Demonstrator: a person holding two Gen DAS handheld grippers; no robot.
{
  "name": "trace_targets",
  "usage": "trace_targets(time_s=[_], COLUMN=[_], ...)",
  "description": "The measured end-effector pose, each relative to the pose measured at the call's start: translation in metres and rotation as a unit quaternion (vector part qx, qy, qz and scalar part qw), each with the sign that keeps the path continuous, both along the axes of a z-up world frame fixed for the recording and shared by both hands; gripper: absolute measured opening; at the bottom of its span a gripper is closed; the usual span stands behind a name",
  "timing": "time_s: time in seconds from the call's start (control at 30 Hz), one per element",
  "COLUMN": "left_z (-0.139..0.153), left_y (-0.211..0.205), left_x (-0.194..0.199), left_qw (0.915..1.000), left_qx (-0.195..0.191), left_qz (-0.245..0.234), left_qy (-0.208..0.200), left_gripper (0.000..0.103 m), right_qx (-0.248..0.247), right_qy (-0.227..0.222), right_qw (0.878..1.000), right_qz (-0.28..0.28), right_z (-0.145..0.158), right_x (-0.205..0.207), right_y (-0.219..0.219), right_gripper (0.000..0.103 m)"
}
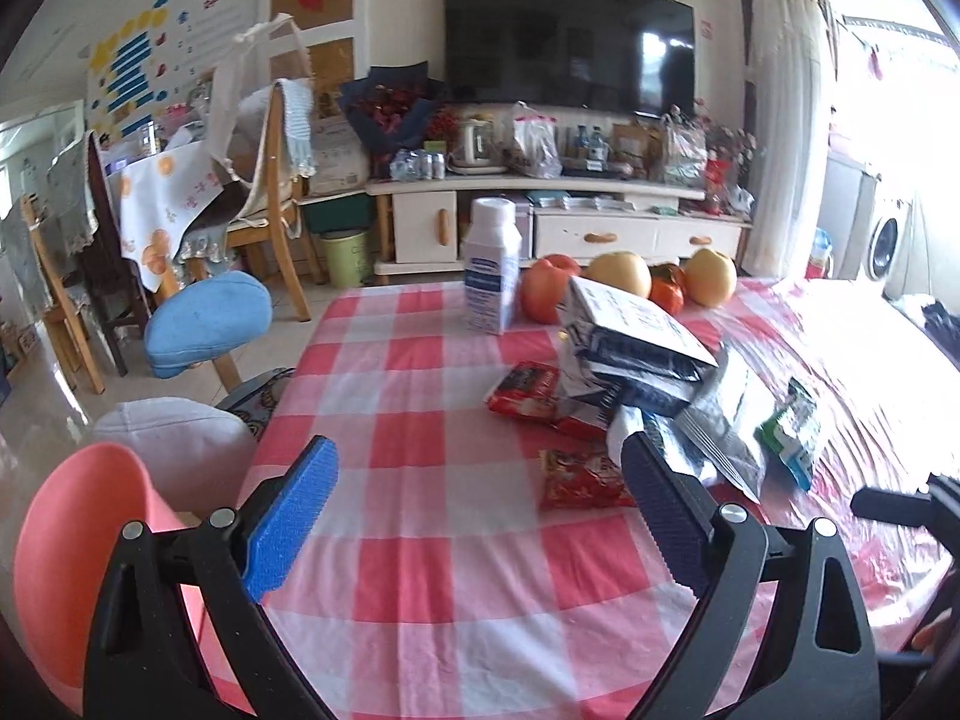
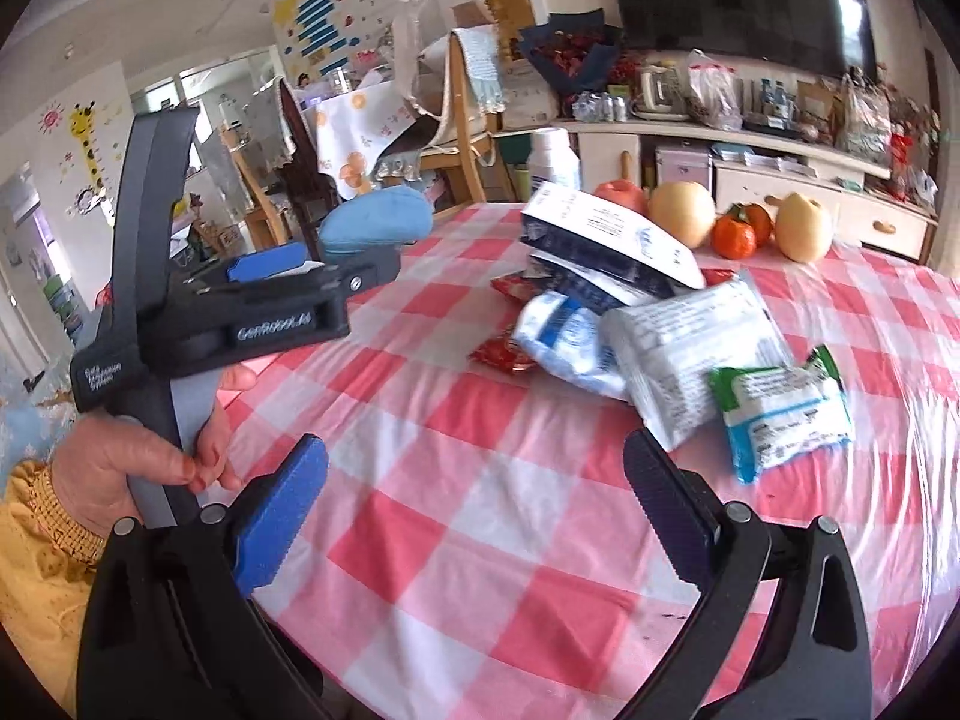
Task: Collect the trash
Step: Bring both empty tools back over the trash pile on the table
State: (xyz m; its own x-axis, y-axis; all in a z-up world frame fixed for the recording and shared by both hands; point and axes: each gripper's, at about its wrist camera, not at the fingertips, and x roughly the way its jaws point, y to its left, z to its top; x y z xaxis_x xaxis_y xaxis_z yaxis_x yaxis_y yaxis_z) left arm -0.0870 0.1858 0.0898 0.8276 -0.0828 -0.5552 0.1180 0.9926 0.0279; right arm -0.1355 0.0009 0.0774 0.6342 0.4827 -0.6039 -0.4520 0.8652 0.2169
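A pile of empty packaging lies on the red-and-white checked table point(image 1: 456, 576). On top is a navy-and-white bag point(image 1: 636, 330) point(image 2: 606, 240). Around it are red wrappers point(image 1: 576, 480) point(image 2: 504, 354), a white packet point(image 2: 690, 348), a blue-white pouch point(image 2: 564, 336) and a green-and-white packet point(image 1: 792, 432) point(image 2: 780, 414). My left gripper point(image 1: 480, 480) is open above the cloth, just short of the nearer red wrapper. My right gripper point(image 2: 474, 468) is open too, low over the cloth, short of the white packet. A hand point(image 2: 120, 462) holds the left gripper's handle.
A white milk bottle point(image 1: 492, 264), an apple point(image 1: 546, 288), two pears point(image 1: 621, 273), point(image 1: 711, 276) and oranges point(image 1: 669, 294) stand behind the pile. A pink plastic container point(image 1: 84, 570) sits off the table's left edge. Chairs point(image 1: 210, 324) and a TV cabinet point(image 1: 540, 222) stand beyond.
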Motion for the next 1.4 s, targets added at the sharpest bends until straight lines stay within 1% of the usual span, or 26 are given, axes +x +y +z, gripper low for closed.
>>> trace_targets(time_s=[0.23, 0.37, 0.53, 0.7, 0.8, 0.9, 0.97, 1.03, 1.1, 1.17, 1.2, 1.3, 1.37, 1.4], left_z=[-0.01, -0.013, -0.02, -0.02, -0.016, -0.009, 0.0, 0.009, 0.021, 0.028, 0.033, 0.038, 0.035, 0.03], left_y=[-0.033, -0.051, -0.072, -0.081, -0.081, -0.08, -0.081, -0.083, -0.092, -0.103, -0.111, -0.129, -0.141, -0.147], left_x=[0.003, 0.003, 0.007, 0.015, 0.025, 0.035, 0.042, 0.049, 0.063, 0.076, 0.088, 0.115, 0.136, 0.149], left_qw=[0.9991, 0.9976, 0.9953, 0.9947, 0.9955, 0.996, 0.9962, 0.9952, 0.9907, 0.9857, 0.9821, 0.9762, 0.9729, 0.9705], left_qx=[0.021, 0.032, 0.042, 0.026, 0.017, 0.019, 0.036, 0.049, 0.094, 0.128, 0.148, 0.18, 0.199, 0.21], left_qz=[-0.034, -0.06, -0.083, -0.093, -0.089, -0.084, -0.08, -0.085, -0.098, -0.109, -0.117, -0.12, -0.113, -0.105], left_qy=[0.015, 0.015, 0.026, 0.033, 0.03, 0.022, 0.008, -0.001, -0.01, -0.012, -0.009, 0.009, 0.033, 0.053], left_gripper=[0.094, 0.094, 0.094, 0.094, 0.094, 0.094, 0.094, 0.094, 0.094, 0.094, 0.094, 0.094, 0.094, 0.094], right_qx=[0.012, 0.02, 0.033, 0.056, 0.066, 0.103, 0.119, 0.127, 0.132, 0.136, 0.137, 0.139, 0.14, 0.142], right_qy=[0.02, 0.026, 0.047, 0.076, 0.101, 0.13, 0.148, 0.157, 0.167, 0.172, 0.174, 0.178, 0.181, 0.184], right_qw=[0.999, 0.998, 0.995, 0.988, 0.982, 0.972, 0.967, 0.964, 0.961, 0.96, 0.96, 0.959, 0.958, 0.957], right_qz=[-0.027, -0.044, -0.077, -0.118, -0.145, -0.165, -0.17, -0.173, -0.174, -0.174, -0.174, -0.171, -0.172, -0.172], right_z=[-0.003, -0.003, -0.006, -0.011, -0.015, -0.021, -0.026, -0.029, -0.031, -0.032, -0.032, -0.033, -0.034, -0.035], right_x=[0.01, 0.015, 0.027, 0.04, 0.047, 0.055, 0.06, 0.064, 0.068, 0.071, 0.072, 0.076, 0.078, 0.08], right_y=[-0.028, -0.047, -0.072, -0.104, -0.12, -0.136, -0.143, -0.147, -0.15, -0.15, -0.149, -0.148, -0.147, -0.148], right_gripper=[0.099, 0.099, 0.099, 0.099, 0.099, 0.099, 0.099, 0.099, 0.099, 0.099, 0.099, 0.099, 0.099, 0.099])
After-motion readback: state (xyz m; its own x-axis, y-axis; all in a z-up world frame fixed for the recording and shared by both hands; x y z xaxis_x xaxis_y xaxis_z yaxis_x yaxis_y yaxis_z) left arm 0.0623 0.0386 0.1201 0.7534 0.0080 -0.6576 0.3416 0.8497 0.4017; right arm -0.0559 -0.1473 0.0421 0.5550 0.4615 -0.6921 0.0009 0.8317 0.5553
